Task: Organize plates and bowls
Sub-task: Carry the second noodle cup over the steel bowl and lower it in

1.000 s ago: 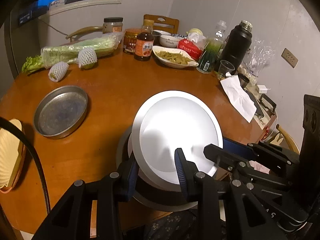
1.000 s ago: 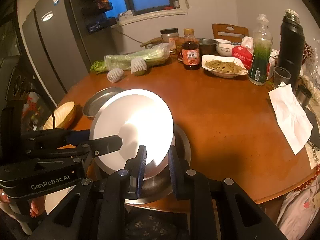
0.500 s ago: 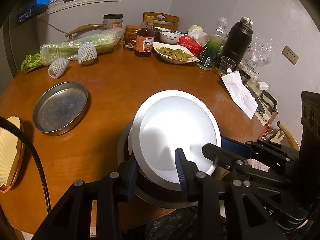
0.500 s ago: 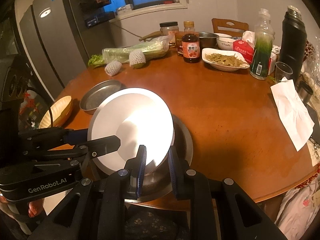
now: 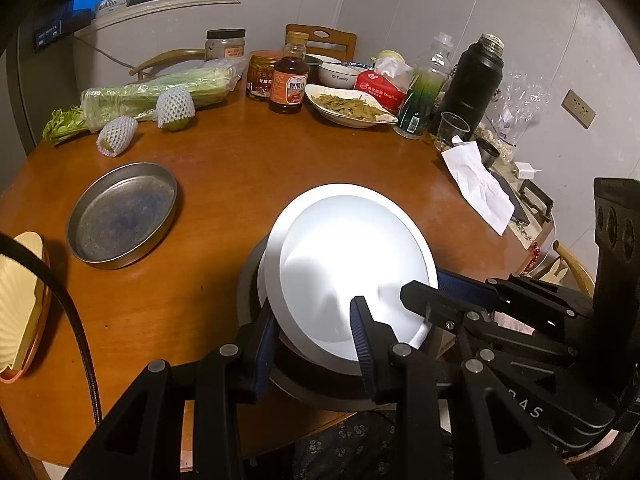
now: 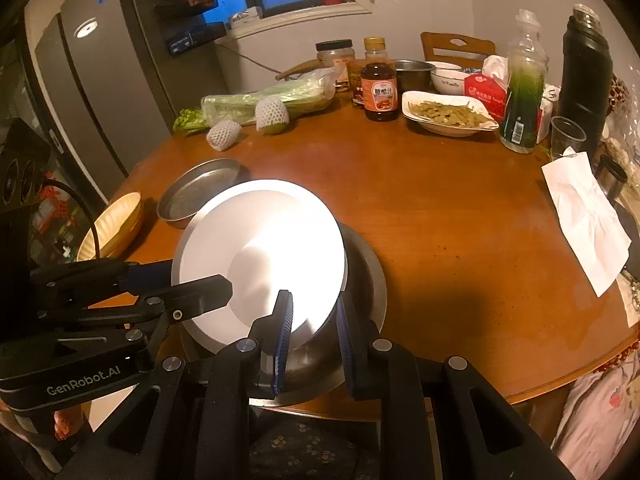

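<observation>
A white plate (image 5: 348, 264) (image 6: 260, 252) hangs tilted over a dark metal pan (image 5: 250, 280) (image 6: 366, 280) near the table's front edge. A second white rim (image 5: 262, 284) shows just beneath it, inside the pan. My left gripper (image 5: 314, 340) is shut on the plate's near edge, one finger above the plate and one below. From the other side my right gripper (image 6: 313, 336) is shut on the same plate. Each gripper also shows in the other's view: the right gripper (image 5: 420, 300) and the left gripper (image 6: 208, 292).
An empty round metal tray (image 5: 122, 216) (image 6: 200, 192) lies left of the stack. A yellow fluted dish (image 5: 20, 300) (image 6: 112, 228) sits at the table's left edge. Bottles, a food plate (image 5: 348, 106), celery, wrapped fruit and a flask crowd the far side. A tissue (image 6: 588, 216) lies right.
</observation>
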`<state>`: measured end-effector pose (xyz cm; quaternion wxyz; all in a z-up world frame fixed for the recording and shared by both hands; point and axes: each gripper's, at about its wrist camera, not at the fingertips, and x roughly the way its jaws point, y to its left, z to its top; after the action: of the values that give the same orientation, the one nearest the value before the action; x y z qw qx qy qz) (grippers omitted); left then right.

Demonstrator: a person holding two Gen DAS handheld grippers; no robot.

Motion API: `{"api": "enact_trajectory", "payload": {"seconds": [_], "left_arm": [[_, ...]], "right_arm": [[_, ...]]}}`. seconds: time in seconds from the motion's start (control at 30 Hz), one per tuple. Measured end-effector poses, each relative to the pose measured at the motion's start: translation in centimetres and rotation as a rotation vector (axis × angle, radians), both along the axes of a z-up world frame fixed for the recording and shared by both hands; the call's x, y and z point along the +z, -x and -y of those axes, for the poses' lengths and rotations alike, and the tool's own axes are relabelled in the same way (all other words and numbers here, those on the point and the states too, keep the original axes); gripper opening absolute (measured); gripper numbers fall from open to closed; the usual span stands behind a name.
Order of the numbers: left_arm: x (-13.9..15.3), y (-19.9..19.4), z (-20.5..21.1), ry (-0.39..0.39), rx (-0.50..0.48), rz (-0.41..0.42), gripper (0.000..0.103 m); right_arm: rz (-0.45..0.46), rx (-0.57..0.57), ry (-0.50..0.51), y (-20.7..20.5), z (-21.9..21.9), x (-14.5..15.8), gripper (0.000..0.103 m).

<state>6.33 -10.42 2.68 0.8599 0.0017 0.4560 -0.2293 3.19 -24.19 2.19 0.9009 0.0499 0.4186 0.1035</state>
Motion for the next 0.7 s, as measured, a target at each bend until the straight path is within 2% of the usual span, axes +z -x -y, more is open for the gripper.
{"api": "enact_trajectory", "payload": {"seconds": [0.7], "left_arm": [[0.2,-0.1,-1.2,0.022,0.017,0.003,0.036]], "right_arm": [[-0.012,-0.051,0.005,-0.3,0.7,0.1,0.025]]}}
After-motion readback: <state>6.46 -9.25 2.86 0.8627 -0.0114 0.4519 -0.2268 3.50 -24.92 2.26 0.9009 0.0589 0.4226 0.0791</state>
